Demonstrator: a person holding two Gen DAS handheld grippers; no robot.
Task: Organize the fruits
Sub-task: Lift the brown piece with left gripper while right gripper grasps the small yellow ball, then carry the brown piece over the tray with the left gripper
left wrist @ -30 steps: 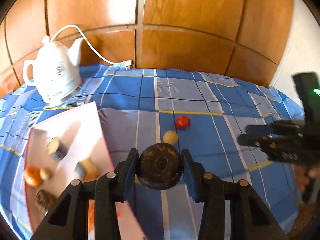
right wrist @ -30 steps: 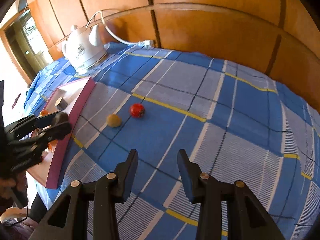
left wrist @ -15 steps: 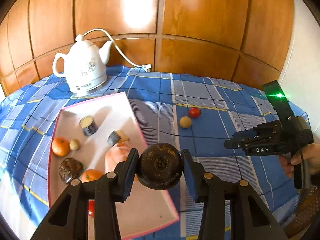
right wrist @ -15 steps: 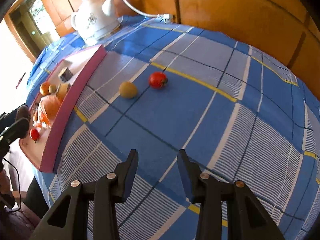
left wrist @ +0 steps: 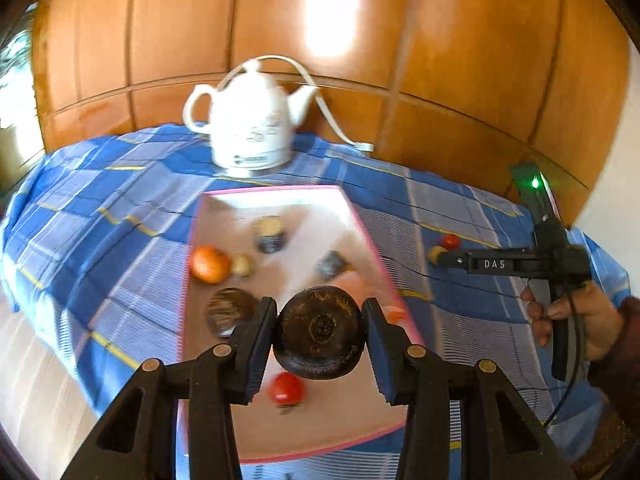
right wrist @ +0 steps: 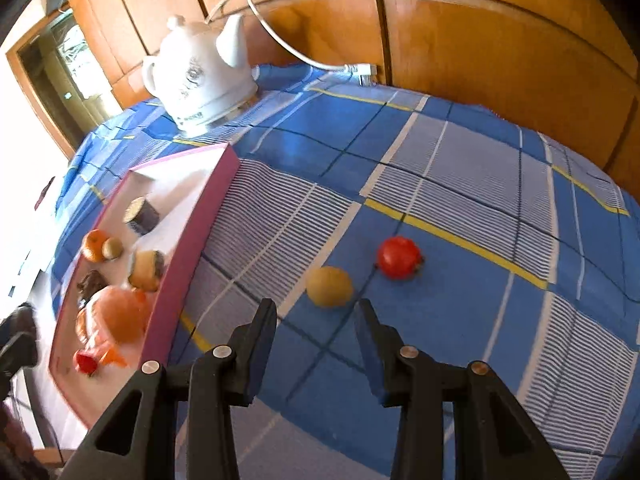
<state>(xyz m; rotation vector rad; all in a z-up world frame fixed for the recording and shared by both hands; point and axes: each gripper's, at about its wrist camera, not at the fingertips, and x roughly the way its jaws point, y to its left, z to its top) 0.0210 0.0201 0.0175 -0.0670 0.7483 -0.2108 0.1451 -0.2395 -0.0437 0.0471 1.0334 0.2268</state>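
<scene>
**Dark fruit held over the tray, two fruits loose on the cloth**

The left gripper (left wrist: 320,338) is clamped on a round dark brown fruit (left wrist: 320,336), one finger pressed to each side of it. It hangs above the near half of the pink-rimmed tray (left wrist: 276,190), which sits on the blue checked tablecloth (left wrist: 100,216) toward its left edge. In the tray lie an orange (left wrist: 208,264) with a small tan fruit (left wrist: 242,265) touching it, a dark-skinned cut piece (left wrist: 270,234) farther back, another dark piece (left wrist: 332,266) near the right rim, a flat brown fruit (left wrist: 226,312) beside the left finger, and a small red fruit (left wrist: 286,388) just below the held one.

The right gripper (right wrist: 316,344) has its fingers apart with nothing between them. A yellow fruit (right wrist: 329,286) lies on the cloth just beyond its tips, slightly nearer the right finger, and a red tomato (right wrist: 398,257) sits close behind it, a little to the right. Both are on bare cloth, right of the tray's pink wall (right wrist: 188,248).

A white kettle (right wrist: 200,80) stands at the far edge of the cloth behind the tray, its cord (right wrist: 288,52) trailing along the wooden panelling (right wrist: 500,60).
</scene>
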